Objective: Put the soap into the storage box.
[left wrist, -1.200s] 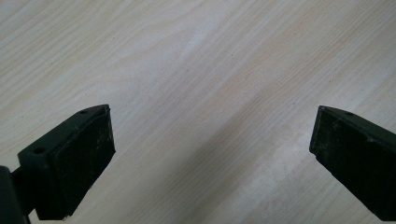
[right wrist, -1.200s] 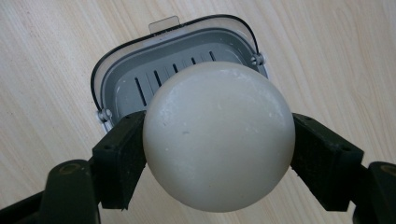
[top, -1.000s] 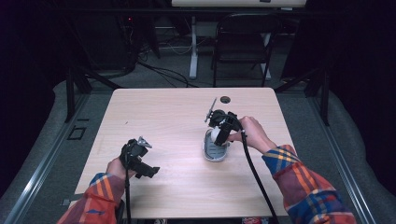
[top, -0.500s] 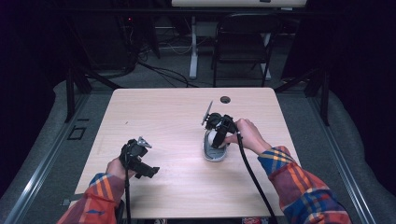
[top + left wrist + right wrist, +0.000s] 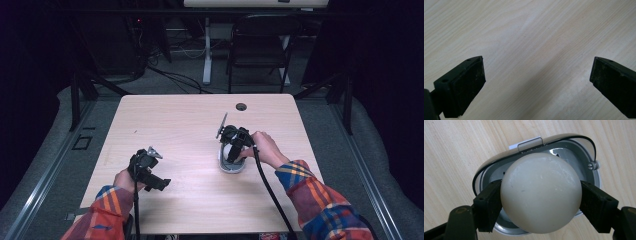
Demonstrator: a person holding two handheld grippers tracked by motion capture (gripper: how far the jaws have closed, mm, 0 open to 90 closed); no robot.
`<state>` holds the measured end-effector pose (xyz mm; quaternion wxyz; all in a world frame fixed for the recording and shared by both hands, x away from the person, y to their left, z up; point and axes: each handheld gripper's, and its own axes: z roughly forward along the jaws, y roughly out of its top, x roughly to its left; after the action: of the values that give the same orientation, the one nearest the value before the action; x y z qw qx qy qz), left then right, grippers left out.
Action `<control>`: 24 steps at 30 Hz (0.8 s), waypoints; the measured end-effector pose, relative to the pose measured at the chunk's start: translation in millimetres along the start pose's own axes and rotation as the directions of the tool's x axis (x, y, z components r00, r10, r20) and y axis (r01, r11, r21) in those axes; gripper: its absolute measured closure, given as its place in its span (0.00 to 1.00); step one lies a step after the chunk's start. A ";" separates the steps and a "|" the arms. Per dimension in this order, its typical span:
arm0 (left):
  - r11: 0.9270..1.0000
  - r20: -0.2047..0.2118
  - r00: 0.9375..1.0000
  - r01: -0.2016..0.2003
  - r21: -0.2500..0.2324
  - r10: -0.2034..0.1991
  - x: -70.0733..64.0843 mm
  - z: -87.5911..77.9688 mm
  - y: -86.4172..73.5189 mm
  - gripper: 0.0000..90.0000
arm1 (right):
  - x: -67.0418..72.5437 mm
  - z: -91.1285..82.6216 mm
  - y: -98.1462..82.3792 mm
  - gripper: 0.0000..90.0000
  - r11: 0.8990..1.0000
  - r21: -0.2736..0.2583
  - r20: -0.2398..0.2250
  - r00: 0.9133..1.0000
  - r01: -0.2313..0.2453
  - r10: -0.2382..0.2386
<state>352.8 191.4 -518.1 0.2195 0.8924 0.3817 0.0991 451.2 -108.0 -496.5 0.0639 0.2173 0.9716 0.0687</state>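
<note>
**White ball clamped over the grey dish**

The right hand-held gripper [image 5: 541,202] has its two black jaws pressed against opposite sides of a white ball [image 5: 541,192], directly above an oval grey dish [image 5: 584,150] with a dark rim. That dish [image 5: 231,167] sits on the light wooden table [image 5: 190,125], and a small round hole [image 5: 241,106] lies beyond it toward the far edge. Well to the left of the dish, the left hand-held gripper [image 5: 537,82] hangs over bare wood, jaws wide apart and holding nothing.
</note>
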 end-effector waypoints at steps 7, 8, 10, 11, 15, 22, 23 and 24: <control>1.000 -0.001 1.000 0.000 0.001 0.000 -0.1 0.1 0.0 0.00 | -1.0 5.0 -3.0 0.26 1.000 0.005 0.006 1.000 -0.010 0.010; 1.000 -0.001 1.000 -0.001 0.002 0.001 0.0 0.0 0.0 0.00 | -1.1 5.7 -3.2 0.26 1.000 0.007 0.006 1.000 -0.011 0.011; 1.000 -0.001 1.000 0.000 0.001 0.000 -0.2 0.0 0.0 0.00 | -1.4 6.8 -3.5 0.26 1.000 0.010 0.010 1.000 -0.011 0.011; 1.000 -0.002 1.000 0.000 0.001 0.000 -0.2 0.0 0.0 0.00 | -1.5 7.0 -3.5 0.26 1.000 0.011 0.008 1.000 -0.012 0.012; 1.000 -0.002 1.000 -0.001 0.002 0.001 -0.1 -0.1 0.0 0.00 | -1.9 7.3 -3.5 0.26 1.000 0.008 0.006 1.000 -0.017 0.017; 1.000 -0.002 1.000 -0.001 0.001 0.001 -0.2 -0.3 -0.2 0.00 | -2.4 7.4 -3.9 0.26 1.000 0.012 0.005 1.000 -0.022 0.022; 1.000 -0.002 1.000 -0.002 0.000 0.002 -0.2 -0.3 -0.2 0.00 | -2.5 7.5 -4.0 0.26 1.000 0.010 0.003 1.000 -0.023 0.023; 1.000 -0.002 1.000 -0.002 0.000 0.002 -0.2 -0.4 -0.2 0.00 | -2.0 7.9 -4.5 0.26 0.999 0.000 0.001 0.999 -0.032 0.032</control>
<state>352.4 191.4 -517.8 0.2192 0.8926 0.3810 0.1001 452.3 -112.0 -504.8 0.0634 0.2331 0.9679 0.0694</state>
